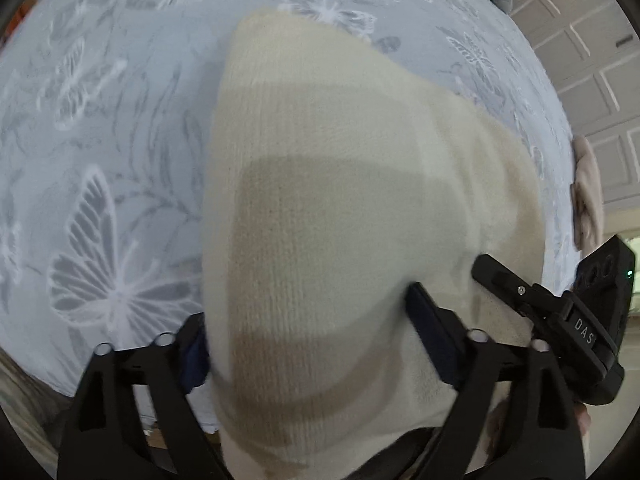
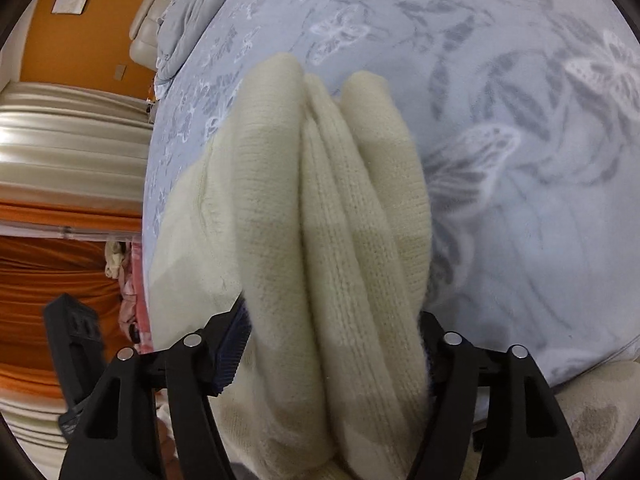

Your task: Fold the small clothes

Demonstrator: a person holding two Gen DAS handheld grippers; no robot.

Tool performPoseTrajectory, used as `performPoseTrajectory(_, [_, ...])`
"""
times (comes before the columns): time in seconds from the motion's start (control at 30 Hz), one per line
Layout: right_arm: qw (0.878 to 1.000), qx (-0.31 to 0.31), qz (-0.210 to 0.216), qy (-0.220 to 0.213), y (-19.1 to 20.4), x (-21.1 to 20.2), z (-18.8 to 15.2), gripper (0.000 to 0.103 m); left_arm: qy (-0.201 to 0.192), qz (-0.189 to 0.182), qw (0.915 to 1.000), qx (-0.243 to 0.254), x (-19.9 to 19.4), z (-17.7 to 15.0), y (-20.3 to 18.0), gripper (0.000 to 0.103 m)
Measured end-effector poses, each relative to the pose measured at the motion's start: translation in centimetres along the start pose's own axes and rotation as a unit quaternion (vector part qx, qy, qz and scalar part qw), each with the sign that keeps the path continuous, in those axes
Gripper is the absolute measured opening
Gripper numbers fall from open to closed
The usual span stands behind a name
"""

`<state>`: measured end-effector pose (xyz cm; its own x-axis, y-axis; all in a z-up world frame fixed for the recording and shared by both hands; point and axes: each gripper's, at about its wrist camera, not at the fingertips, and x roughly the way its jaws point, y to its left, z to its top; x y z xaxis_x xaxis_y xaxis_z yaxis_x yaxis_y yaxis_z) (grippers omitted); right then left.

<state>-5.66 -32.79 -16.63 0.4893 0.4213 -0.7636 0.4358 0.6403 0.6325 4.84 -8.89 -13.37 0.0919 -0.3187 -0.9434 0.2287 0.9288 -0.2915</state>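
A cream knit garment with tan stripes (image 1: 320, 208) hangs over a pale blue butterfly-print bedspread (image 1: 100, 120). My left gripper (image 1: 308, 332) is shut on a thick fold of it, the cloth filling the space between the fingers. In the right wrist view the same garment (image 2: 332, 208) is bunched into several thick folds. My right gripper (image 2: 332, 344) is shut on that bunch. The right gripper also shows at the right edge of the left wrist view (image 1: 560, 320). The left gripper's black body shows at the left of the right wrist view (image 2: 76, 344).
A grey blanket (image 2: 200, 12) is heaped at the far end of the bed. A beige cloth item (image 1: 588, 196) lies at the bed's right edge near white panelled doors (image 1: 592, 52). Orange fabric (image 2: 48, 276) and pink clothes (image 2: 132, 292) lie past the bed's left edge.
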Motion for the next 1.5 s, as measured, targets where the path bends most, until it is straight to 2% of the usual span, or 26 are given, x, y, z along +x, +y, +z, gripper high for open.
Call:
performPoseTrajectory(0.03, [1.0,-0.015,-0.006,-0.011,0.8,-0.6,-0.4,0.047,-0.009,0.01,0.9998,0.015,-0.7,-0.1,-0.7,0.069])
performPoseTrajectory(0.1, [0.999,-0.032,-0.012,-0.027,1.9,-1.6,-0.9,0.043,-0.022,0.016,0.999,0.035,-1.7,-0.2,-1.0,0.057])
performPoseTrajectory(0.17, [0.999,-0.033,-0.011,-0.038,2.6,-2.4,-1.6,0.042,-0.034,0.014,0.998,0.05,-3.1,-0.6,-1.0,0.055])
performPoseTrajectory(0.33, [0.997,-0.039,-0.001,-0.066,4.7,-5.6,-4.5,0.042,-0.069,0.042,0.9929,0.087,-7.5,-2.1,-2.2,0.054])
performPoseTrajectory(0.43, [0.995,-0.048,0.009,-0.082,6.6,-7.8,-5.8,0.042,-0.09,0.046,0.9899,0.1,-10.4,-3.2,-2.5,0.054])
performPoseTrajectory(0.77, [0.985,-0.101,0.03,-0.137,11.7,-14.1,-9.1,0.042,-0.164,0.039,0.9792,0.113,-19.0,-6.7,-2.1,0.055])
performPoseTrajectory(0.93, [0.971,-0.141,0.05,-0.184,15.4,-17.9,-10.4,0.042,-0.214,0.026,0.9693,0.119,-23.7,-8.0,-2.1,0.055])
performPoseTrajectory(1.03, [0.96,-0.165,0.065,-0.216,17.6,-20.3,-10.7,0.042,-0.254,0.012,0.959,0.126,-27.1,-8.6,-2.5,0.055])
performPoseTrajectory(1.13, [0.945,-0.192,0.082,-0.252,19.9,-23.3,-10.8,0.042,-0.299,-0.003,0.9442,0.138,-30.7,-9.0,-2.9,0.055])
performPoseTrajectory(1.33, [0.907,-0.246,0.126,-0.317,25.3,-28.5,-11.0,0.042,-0.394,-0.032,0.9056,0.154,-37.8,-9.5,-3.3,0.055])
performPoseTrajectory(1.37, [0.899,-0.257,0.135,-0.326,26.5,-29.2,-10.9,0.042,-0.412,-0.033,0.8969,0.157,-39.2,-9.5,-3.1,0.055])
performPoseTrajectory(1.5, [0.878,-0.286,0.163,-0.347,30.3,-30.4,-10.3,0.042,-0.46,-0.037,0.8732,0.157,-43.2,-9.0,-2.0,0.056])
